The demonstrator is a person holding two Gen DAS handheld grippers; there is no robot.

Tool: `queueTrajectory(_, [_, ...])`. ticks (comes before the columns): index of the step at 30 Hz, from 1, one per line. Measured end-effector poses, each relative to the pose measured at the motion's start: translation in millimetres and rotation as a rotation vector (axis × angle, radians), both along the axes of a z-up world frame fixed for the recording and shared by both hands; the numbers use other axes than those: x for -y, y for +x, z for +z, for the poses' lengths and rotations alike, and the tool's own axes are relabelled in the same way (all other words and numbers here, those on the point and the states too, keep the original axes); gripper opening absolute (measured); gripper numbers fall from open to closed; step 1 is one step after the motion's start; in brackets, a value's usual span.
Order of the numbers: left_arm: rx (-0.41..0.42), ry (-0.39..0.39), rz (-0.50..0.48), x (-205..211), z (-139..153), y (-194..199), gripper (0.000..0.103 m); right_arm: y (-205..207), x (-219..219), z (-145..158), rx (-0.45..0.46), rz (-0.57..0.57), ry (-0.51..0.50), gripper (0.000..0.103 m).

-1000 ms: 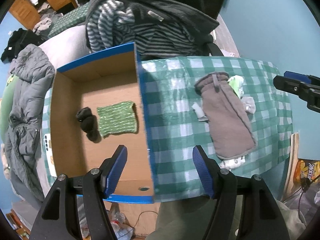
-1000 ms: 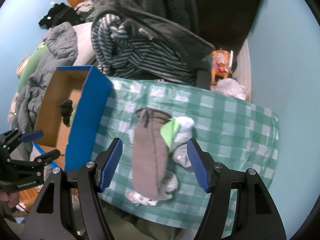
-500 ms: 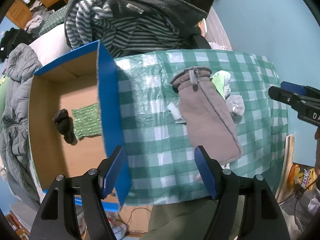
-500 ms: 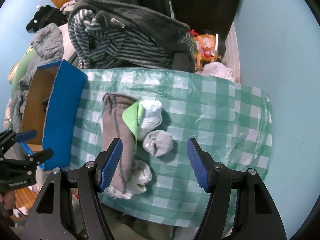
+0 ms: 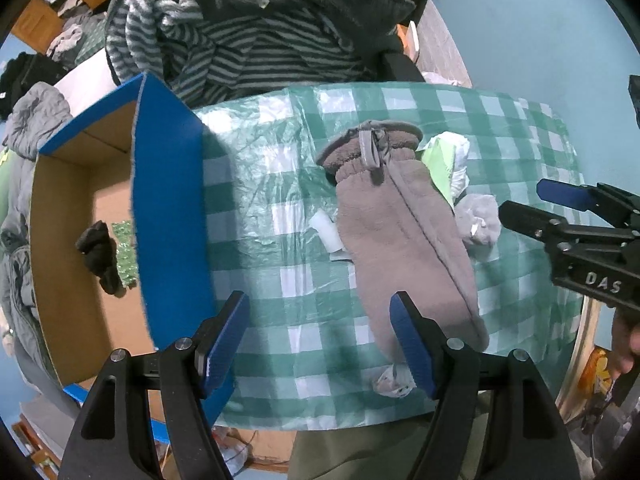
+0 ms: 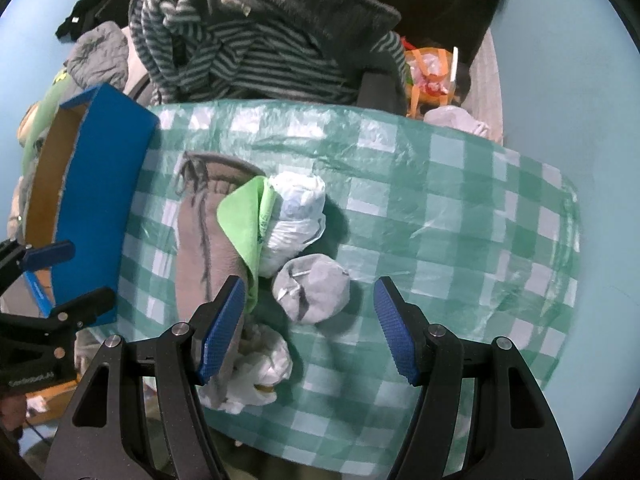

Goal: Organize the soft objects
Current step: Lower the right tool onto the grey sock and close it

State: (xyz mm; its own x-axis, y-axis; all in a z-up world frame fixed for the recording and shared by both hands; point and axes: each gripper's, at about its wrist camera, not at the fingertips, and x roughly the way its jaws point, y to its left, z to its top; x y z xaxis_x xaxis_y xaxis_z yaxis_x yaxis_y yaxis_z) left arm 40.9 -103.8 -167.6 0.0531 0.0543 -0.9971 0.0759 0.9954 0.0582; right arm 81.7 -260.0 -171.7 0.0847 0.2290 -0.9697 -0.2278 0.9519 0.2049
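My left fingers (image 5: 320,338) stand wide apart with nothing between them; they have just been opening a little further. They point down over bare checked cloth, between the blue wall of the box (image 5: 170,216) and the brown mitten (image 5: 400,240). The right-hand pad sits just in front of the mitten's lower end without touching it, as far as I can tell.

My right fingers (image 6: 310,320) are spread too, holding nothing. The grey sock ball (image 6: 314,292) lies on the cloth in the gap between them, a little ahead of the pads and apart from both. The left pad overlaps the mitten (image 6: 200,240) and the green cloth's (image 6: 244,216) edge in my view; contact I cannot tell.

Further out, a white bundle (image 6: 296,212) lies beside the green cloth, just above the sock ball. A crumpled white piece (image 6: 260,376) pokes out from under the mitten's near end. A small white piece (image 5: 328,234) lies against the mitten's left side.

All this sits on the tabletop (image 6: 460,220) under a green-and-white checked cover. The box stands at its left edge, open; inside lie a black piece (image 5: 100,252) and a green knit piece (image 5: 126,252), touching.

Behind the tabletop, striped and dark clothes (image 5: 260,32) are heaped on a chair.
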Motion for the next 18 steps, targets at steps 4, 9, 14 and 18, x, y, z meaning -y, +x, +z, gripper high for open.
queueTrajectory(4, [-0.009,0.008,0.004,4.3,-9.3,3.3,0.074,1.6,-3.7,-17.1,-0.017,0.022,-0.011,0.066])
queueTrajectory(9, [-0.017,0.012,0.021,7.8,-18.0,6.7,0.074,4.7,-5.7,-33.8,-0.036,0.035,-0.012,0.066])
queueTrajectory(14, [-0.024,0.016,0.028,11.4,-20.0,8.7,0.074,4.4,-10.6,-52.2,-0.069,0.061,-0.024,0.066])
queueTrajectory(18, [-0.026,0.017,0.020,18.1,-19.7,10.9,0.074,1.4,-6.8,-62.3,-0.099,0.062,-0.014,0.059])
